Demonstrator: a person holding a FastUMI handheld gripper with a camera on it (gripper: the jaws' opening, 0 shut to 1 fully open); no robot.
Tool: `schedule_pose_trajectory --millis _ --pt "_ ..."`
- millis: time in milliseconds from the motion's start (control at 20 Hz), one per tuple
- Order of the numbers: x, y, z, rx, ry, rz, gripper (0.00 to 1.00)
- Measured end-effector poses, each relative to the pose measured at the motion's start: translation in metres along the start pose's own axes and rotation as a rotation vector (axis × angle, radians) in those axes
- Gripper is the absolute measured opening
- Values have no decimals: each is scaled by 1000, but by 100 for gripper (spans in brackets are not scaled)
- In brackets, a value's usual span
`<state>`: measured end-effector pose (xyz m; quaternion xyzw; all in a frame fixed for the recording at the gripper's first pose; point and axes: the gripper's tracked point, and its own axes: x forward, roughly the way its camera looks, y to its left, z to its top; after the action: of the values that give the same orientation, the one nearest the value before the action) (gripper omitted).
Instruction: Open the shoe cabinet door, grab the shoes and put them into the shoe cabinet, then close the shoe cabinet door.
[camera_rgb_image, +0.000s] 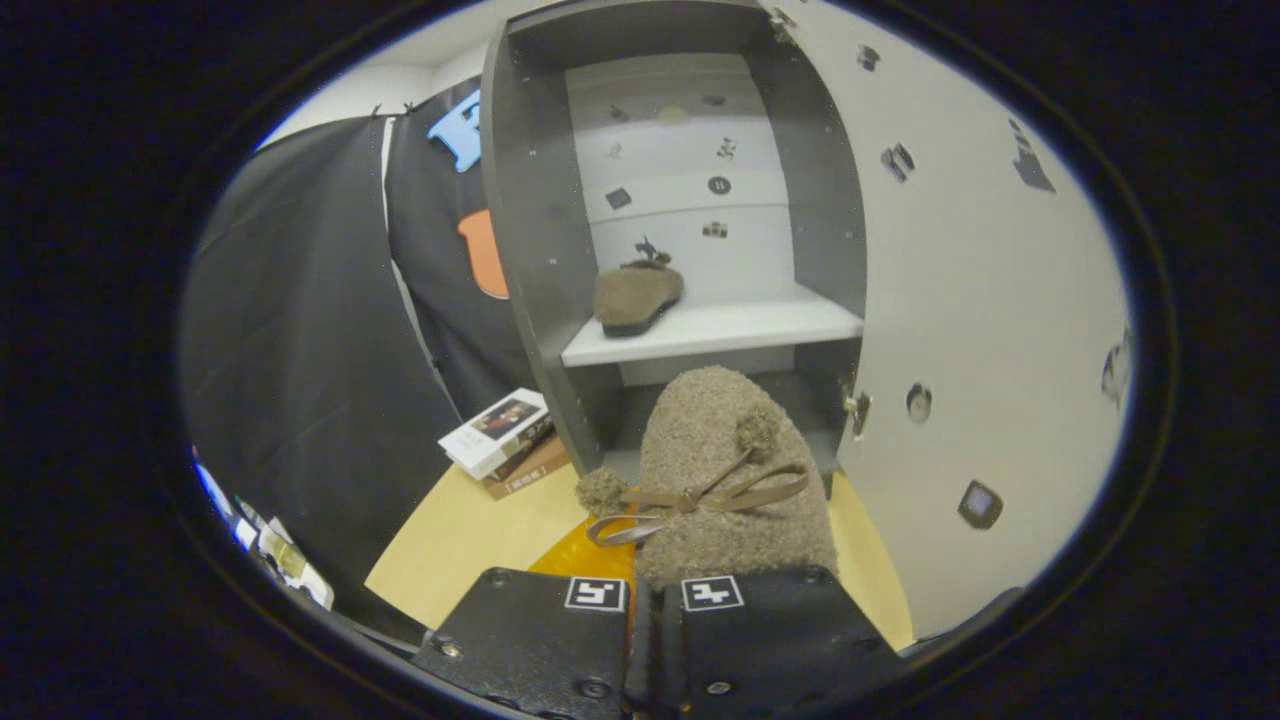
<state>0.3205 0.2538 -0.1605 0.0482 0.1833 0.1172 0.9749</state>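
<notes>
One slipper in closed jaws, toe toward open cabinet.

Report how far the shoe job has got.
Done: the cabinet door stands open and one shoe sits on the white shelf. In hand: the tongs are shut on the second shoe, held just before the cabinet. Left: place it inside, then close the door.

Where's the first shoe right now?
Gripper view: the first shoe sits on the cabinet's white shelf, left part, beyond the second shoe held by the tongs.
</notes>
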Motion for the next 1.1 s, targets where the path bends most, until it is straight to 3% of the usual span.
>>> schedule_pose_trajectory --millis 250,550,800,1100 --pt "25 -3 85 -57 -93 -11 8" --pt "94 -18 172 -82 -141 -14 8" --pt "163 -34 211 -165 -145 -50 8" --pt "247 -65 219 -104 -62 -72 8"
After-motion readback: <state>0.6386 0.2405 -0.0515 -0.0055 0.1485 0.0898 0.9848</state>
